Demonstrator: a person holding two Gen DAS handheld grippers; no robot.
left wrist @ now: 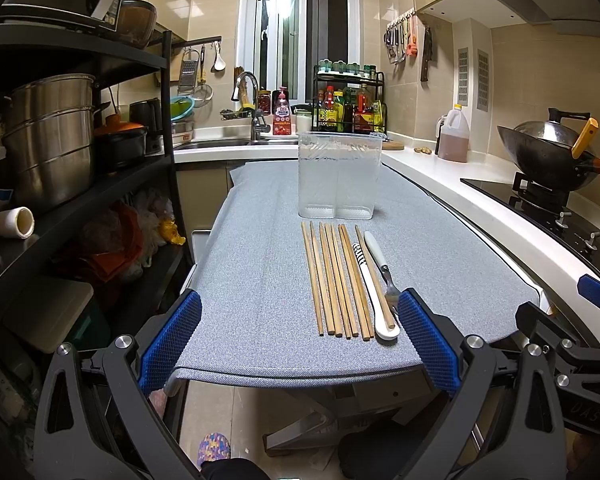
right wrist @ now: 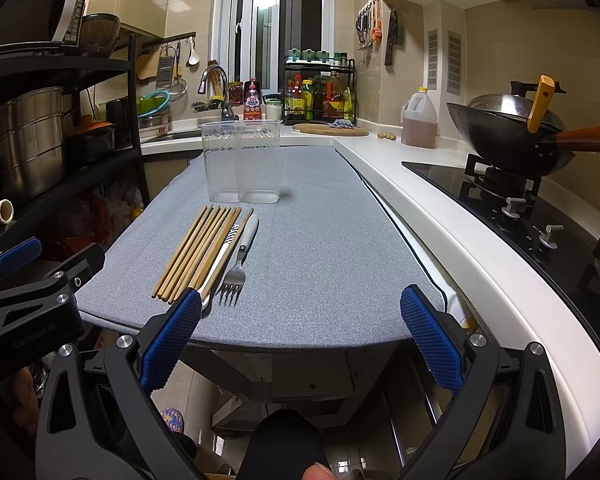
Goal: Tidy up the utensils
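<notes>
Wooden chopsticks (left wrist: 336,280) in a tight parallel row on the grey mat (left wrist: 260,248), long axes running from the near edge toward the clear holder (left wrist: 339,174) at the far end. Just right of them a white spoon (left wrist: 374,300) with a striped handle end, then a white-handled fork (right wrist: 236,264), tines toward the near edge; one chopstick lying across the spoon. All flat, none lifted, nothing sorted yet.

Left gripper (left wrist: 300,344) spread wide, empty, hovering at the near mat edge; its right pad just beside the spoon bowl and fork tines, the chopstick ends sitting between the jaws. Right gripper (right wrist: 300,340) also spread wide, empty, at the same near edge; utensils ahead and to its left, left pad just in front of the spoon end. Judged: both about equally near, left lined up on the chopsticks, right closer to the fork. Utensil axes run roughly along the fingers' pointing direction, so a pinch across the width looks workable.

Holder: transparent, upright, two compartments side by side, looks empty, though see-through walls make that hard to confirm. Stands just past the far tips of the utensils, not touching.

Around: white counter (right wrist: 440,216) and gas hob with wok (right wrist: 508,132) to the right, black shelf with steel pots (left wrist: 52,132) to the left.
</notes>
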